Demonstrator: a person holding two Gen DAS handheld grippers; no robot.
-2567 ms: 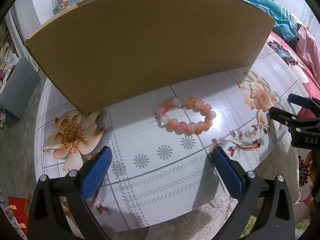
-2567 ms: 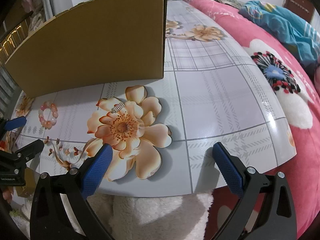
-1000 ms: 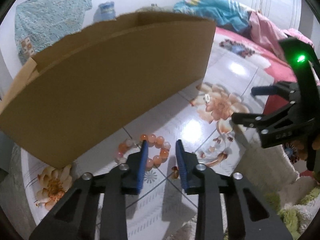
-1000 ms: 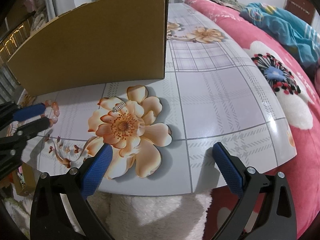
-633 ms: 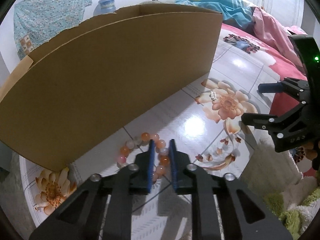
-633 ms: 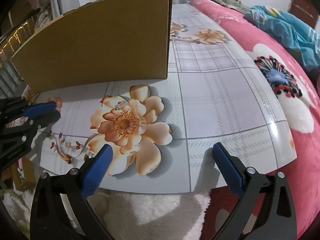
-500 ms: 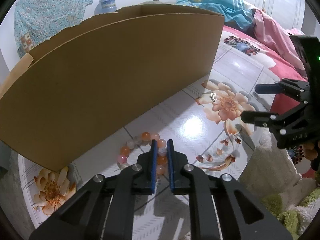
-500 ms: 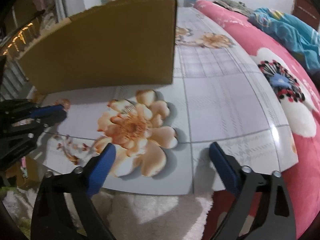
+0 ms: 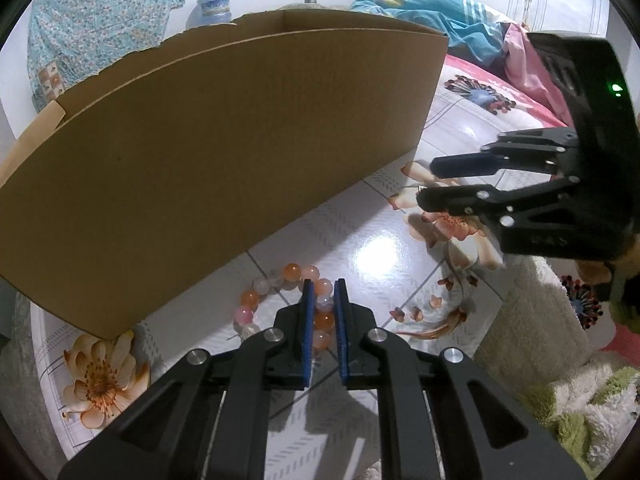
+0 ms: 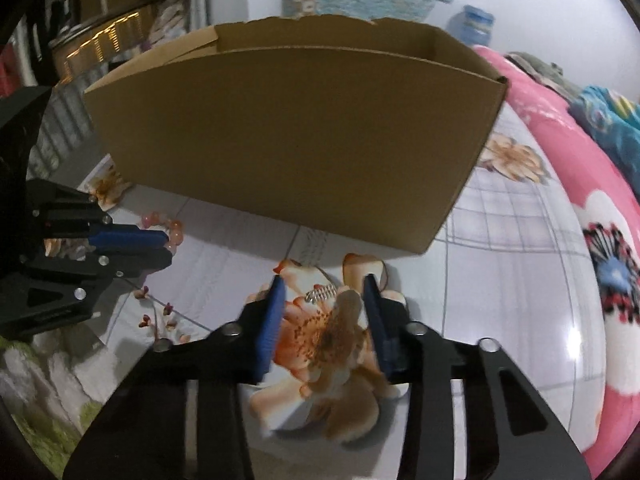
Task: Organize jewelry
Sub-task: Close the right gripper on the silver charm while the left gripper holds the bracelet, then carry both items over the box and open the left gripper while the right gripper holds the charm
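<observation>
Open-topped brown cardboard box (image 9: 224,152) stands at the back of the glossy floral-print table (image 9: 384,248), presumably the destination, with both jewelry pieces lying just in front of it within reach. Left gripper (image 9: 322,300) angles down onto the near side of the orange, pink and white bead bracelet (image 9: 280,292); jaws nearly closed, blue pads pinching the bead strand, bracelet resting on the table. Right gripper (image 10: 324,300) hovers low over the small silver ring (image 10: 320,292) on the printed orange flower; jaws partway open and closing, ring between the tips, pads not touching it.
</observation>
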